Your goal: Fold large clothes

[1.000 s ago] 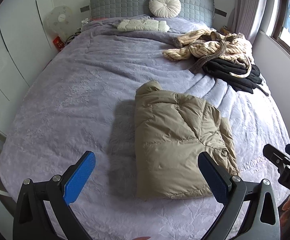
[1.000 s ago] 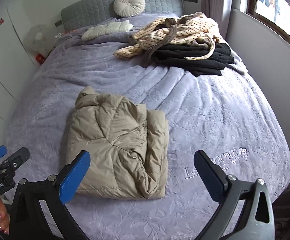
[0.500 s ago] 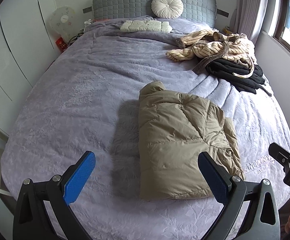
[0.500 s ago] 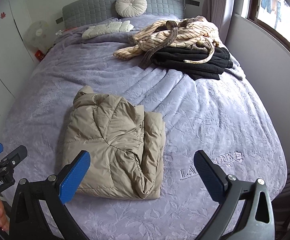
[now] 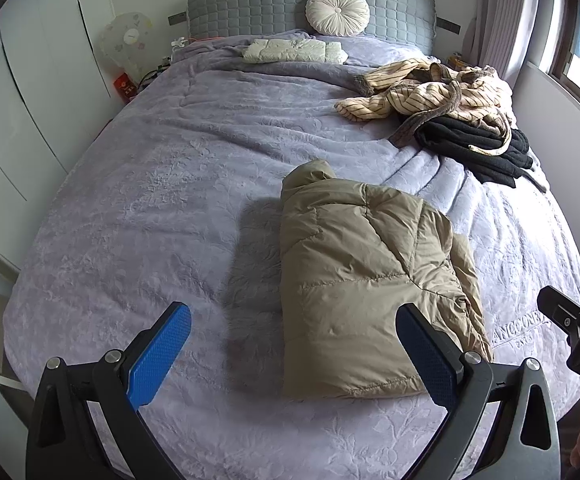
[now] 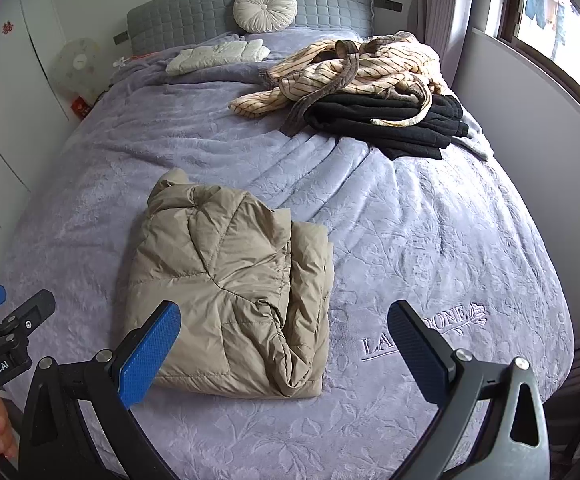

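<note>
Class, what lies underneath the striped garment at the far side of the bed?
The striped garment lies on a stack of black clothes on the purple bedspread. How many black pieces, or anything beneath, is hidden.

Tan jacket (image 5: 369, 280), lavender floral-embossed bedspread (image 5: 150, 200)

A folded jacket (image 5: 361, 280) lies on the bed (image 5: 150, 208) near its foot. Behind it to the right sits a pile of clothes (image 5: 453, 116). A cushion (image 5: 337, 12) leans against the headboard (image 5: 250, 8), a folded garment (image 5: 293, 50) before it.
</note>
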A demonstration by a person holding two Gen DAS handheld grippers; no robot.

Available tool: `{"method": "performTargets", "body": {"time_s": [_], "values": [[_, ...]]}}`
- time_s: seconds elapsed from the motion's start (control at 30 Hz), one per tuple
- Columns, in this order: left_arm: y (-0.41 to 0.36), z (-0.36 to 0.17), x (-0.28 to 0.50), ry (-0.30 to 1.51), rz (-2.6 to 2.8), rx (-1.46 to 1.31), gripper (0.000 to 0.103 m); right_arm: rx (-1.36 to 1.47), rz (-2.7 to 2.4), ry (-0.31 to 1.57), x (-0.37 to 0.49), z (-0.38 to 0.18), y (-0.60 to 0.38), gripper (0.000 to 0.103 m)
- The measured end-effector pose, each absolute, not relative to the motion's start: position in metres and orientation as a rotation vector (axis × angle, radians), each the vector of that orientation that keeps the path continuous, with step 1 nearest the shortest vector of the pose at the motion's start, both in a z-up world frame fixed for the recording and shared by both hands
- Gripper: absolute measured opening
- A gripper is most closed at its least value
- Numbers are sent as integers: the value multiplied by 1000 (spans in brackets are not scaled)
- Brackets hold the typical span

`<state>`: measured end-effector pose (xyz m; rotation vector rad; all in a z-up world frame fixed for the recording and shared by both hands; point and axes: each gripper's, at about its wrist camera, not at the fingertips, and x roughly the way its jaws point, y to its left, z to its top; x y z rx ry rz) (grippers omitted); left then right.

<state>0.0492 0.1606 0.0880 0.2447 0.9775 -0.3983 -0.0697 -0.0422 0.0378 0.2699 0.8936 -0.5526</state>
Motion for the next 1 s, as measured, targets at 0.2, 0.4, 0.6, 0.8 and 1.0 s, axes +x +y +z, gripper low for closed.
{"method": "performTargets", "body": {"time_s": [0.2,0.4,0.6,0.8,1.0], "values": [[161,87,48,980,-398,242,103,271,-551,896,-69,38,-42,103],[161,87,48,979,-399,242,103,267,-548,896,-69,38,-43,103],[162,86,46,980,-394,244,103,269,-549,898,-68,38,-43,103],[161,87,47,980,-396,246,103,267,-548,898,-67,38,-44,103],[161,86,46,981,-394,244,103,269,-546,900,-67,39,-44,103]]}}
